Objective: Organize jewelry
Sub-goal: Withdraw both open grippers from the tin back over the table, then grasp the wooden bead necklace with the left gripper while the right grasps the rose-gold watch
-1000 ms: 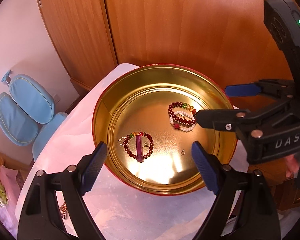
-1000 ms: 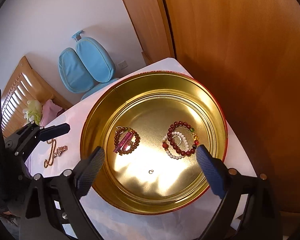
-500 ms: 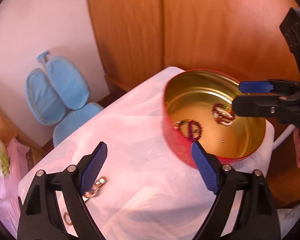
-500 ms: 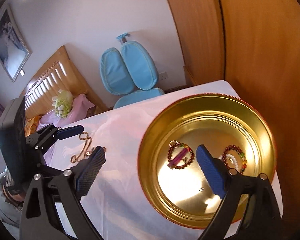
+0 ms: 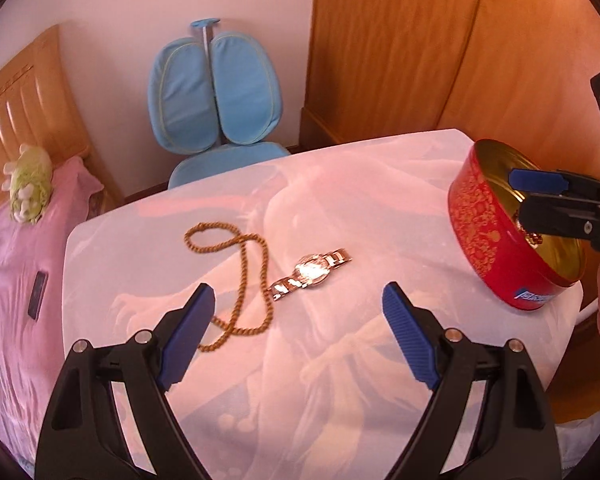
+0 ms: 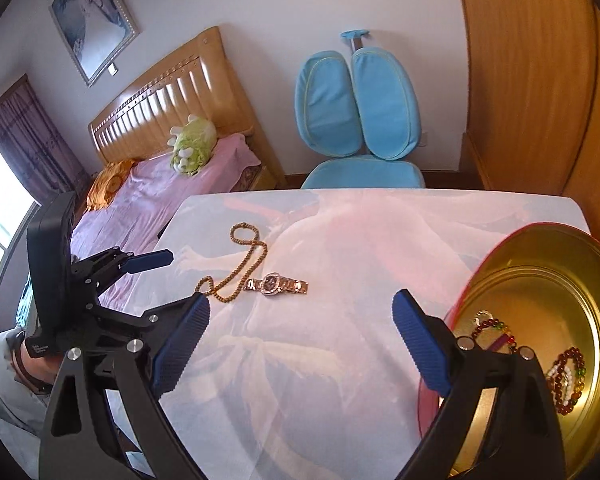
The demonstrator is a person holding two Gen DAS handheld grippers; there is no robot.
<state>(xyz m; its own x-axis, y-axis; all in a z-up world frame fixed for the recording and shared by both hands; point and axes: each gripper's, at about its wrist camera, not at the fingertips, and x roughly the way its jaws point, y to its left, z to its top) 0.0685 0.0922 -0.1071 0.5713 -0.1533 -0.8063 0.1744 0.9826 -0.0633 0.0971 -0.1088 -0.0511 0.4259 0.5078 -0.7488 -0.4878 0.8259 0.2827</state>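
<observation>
Left wrist view: watch (image 5: 314, 270) lies ahead of the spread, empty left hand-held gripper (image 5: 298, 320).

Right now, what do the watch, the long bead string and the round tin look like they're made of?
Watch: likely polished rose-gold metal, glinting links. Bead string: probably matte wood, small tan beads, no shine. Tin: sheet metal, printed red outside, mirror-like gold inside.

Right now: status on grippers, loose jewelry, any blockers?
Left gripper and right gripper open, empty. Watch and bead necklace on cloth, outside tin. Nothing in the way.
</observation>
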